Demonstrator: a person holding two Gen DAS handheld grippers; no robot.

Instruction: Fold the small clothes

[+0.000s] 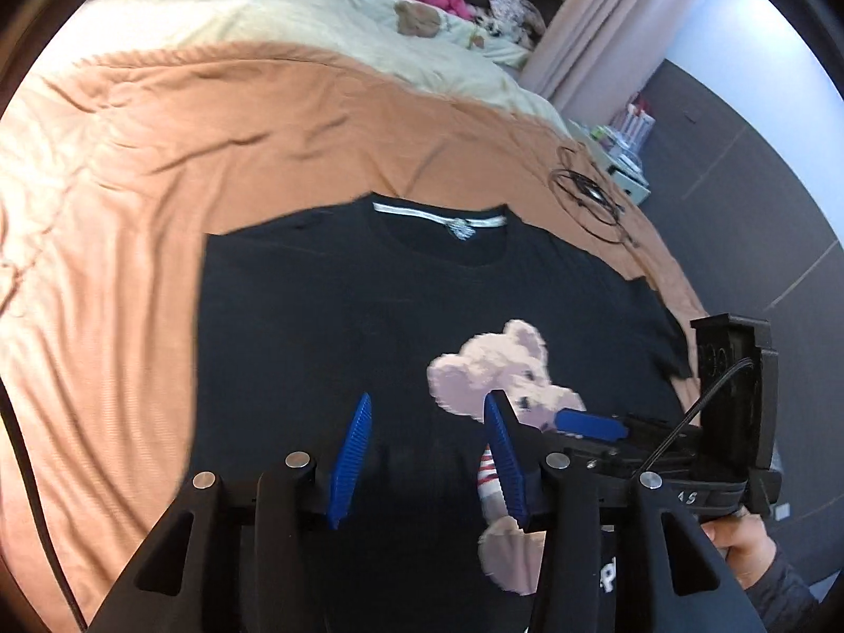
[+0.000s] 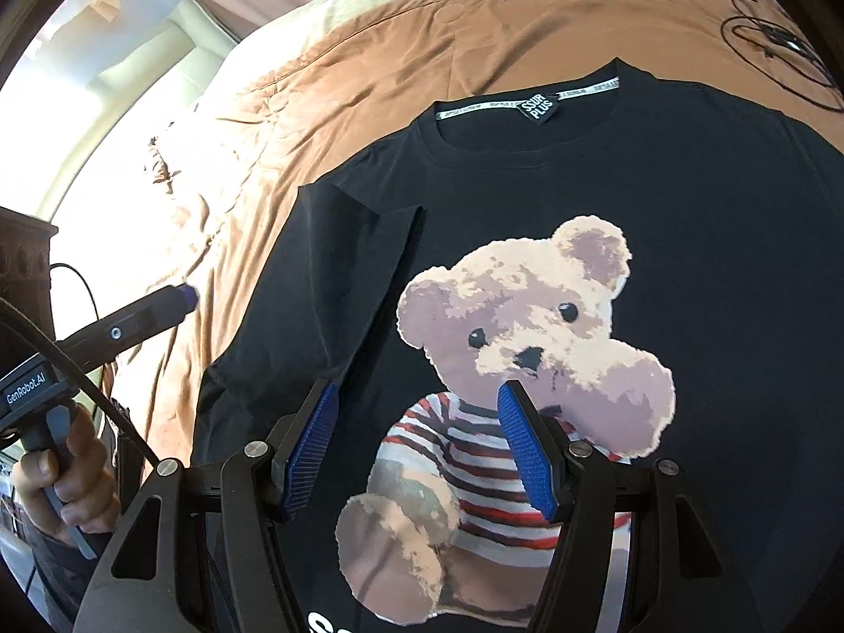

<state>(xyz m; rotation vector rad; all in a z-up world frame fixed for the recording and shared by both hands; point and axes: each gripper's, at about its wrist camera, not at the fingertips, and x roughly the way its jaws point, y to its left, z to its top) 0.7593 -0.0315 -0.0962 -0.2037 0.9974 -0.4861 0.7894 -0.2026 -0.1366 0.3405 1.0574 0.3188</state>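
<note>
A black T-shirt [image 2: 659, 221] printed with a teddy bear [image 2: 506, 390] lies face up on an orange bedspread [image 1: 211, 121], filling the lower centre and right of both wrist views, its collar [image 2: 527, 105] toward the top of the frame and its hem running out of sight at the bottom — so the garment's long axis runs from the lower edge up toward the pillows. In the right wrist view one sleeve [image 2: 348, 274] at centre left is already turned in over the chest, its straight folded edge slanting beside the bear; the other side, toward the right edge, appears still spread flat, though its sleeve is cut off by the frame. The right gripper [image 2: 416, 438] hovers over the bear's striped jumper with its blue pads spread wide and nothing between them; the left gripper [image 1: 427, 459] is likewise wide open and empty above the lower chest. The work looks to be mid-fold, between grasps: one side in, the opposite side not yet done. The next move would likely call for pinching the unfolded edge at shoulder and hem, then carrying it across level so the cloth lands flat. A coiled black cable [image 1: 585, 195] rests on the bedspread at upper right, near the shirt's shoulder.
</note>
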